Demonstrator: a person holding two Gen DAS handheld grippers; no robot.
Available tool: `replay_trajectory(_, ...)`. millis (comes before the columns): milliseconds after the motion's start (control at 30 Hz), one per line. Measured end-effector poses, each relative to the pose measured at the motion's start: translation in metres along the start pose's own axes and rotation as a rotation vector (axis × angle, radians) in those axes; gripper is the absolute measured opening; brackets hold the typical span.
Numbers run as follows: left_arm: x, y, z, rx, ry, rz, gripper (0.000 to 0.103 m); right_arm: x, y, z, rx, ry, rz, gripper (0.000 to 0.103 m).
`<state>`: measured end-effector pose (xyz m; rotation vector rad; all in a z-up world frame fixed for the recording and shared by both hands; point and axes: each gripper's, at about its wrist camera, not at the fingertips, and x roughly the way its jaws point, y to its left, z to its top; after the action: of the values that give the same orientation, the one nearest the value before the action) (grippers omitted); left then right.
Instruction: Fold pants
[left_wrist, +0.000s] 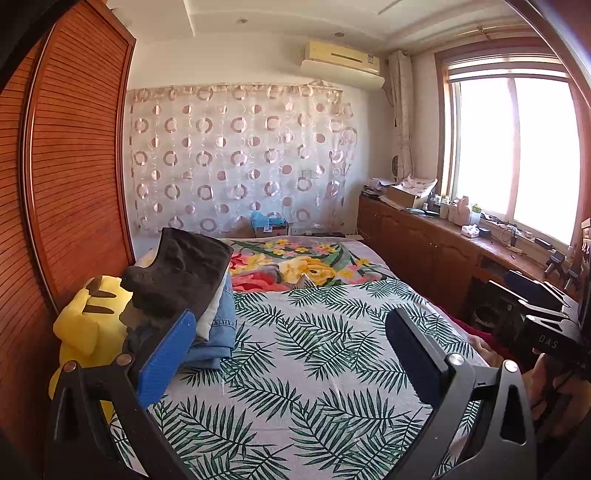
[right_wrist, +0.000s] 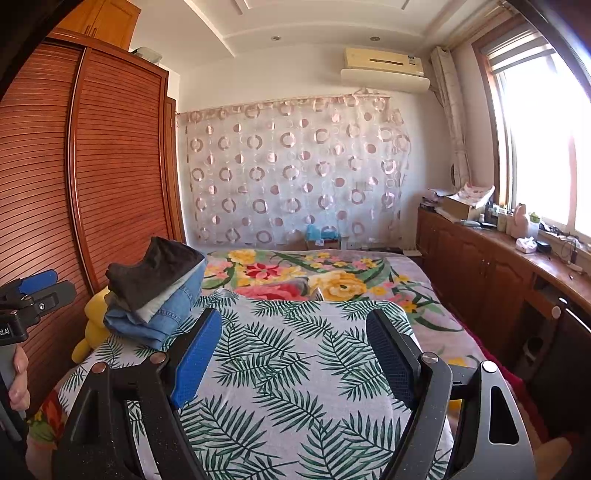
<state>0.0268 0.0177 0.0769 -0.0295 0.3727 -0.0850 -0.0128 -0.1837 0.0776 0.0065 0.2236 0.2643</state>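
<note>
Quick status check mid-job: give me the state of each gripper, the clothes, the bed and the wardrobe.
left gripper: open, nothing between the jaws
right gripper: open, nothing held
stack of clothes: folded, piled at the bed's left edge, dark piece on top, denim below
yellow plush toy: beside the stack, partly hidden
leaf-print sheet: spread flat
wardrobe doors: closed

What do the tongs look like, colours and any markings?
Both tongs are black angular frames with silver rivets. Left tongs and right tongs each carry one bright blue textured pad and one dark navy pad. The right tongs' black body shows pale "DAS" lettering in the left view.
</note>
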Motion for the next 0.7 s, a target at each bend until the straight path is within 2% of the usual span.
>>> replay_trajectory(700, 0.0002, -0.0010, -0.0009, 0.004, -0.001, 0.005, 0.103, -0.0008, 0.0010, -0.0017, 0.001, -0.006, 0.001, 0.082)
